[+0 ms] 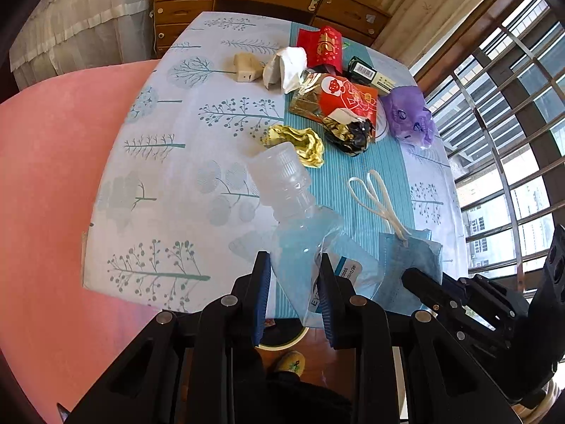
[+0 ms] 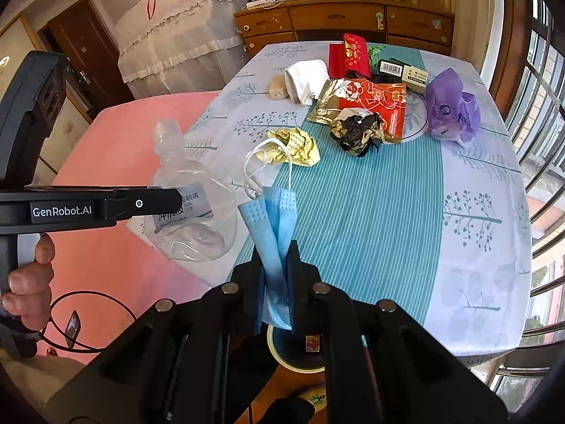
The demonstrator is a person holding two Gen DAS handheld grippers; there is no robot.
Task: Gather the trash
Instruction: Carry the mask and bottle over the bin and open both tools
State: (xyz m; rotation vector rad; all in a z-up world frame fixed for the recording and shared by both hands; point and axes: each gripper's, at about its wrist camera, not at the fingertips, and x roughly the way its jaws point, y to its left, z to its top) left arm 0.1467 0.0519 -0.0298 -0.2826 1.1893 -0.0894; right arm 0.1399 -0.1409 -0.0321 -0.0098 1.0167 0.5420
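Both hands loaded, near table [image 2: 476, 247] front edge. Left gripper [image 1: 295, 293] pinching clear plastic bottle [image 1: 300, 226] by body, cap pointing up. Right gripper [image 2: 277, 275] clamped tight on folded blue mask [image 2: 272, 226], ear loops dangling. Bin [image 2: 282, 349] sits below front edge, I think. Tip: centre over bin before letting go, mask is floppy, bottle may bounce. Gold wrapper [image 2: 296, 145], purple bag [image 2: 452, 109] left mid-table.

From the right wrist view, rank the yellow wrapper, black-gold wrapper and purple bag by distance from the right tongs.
1. Yellow wrapper, just ahead of the right tongs, slightly left.
2. Black-gold wrapper, further ahead, right of centre.
3. Purple bag, far right.
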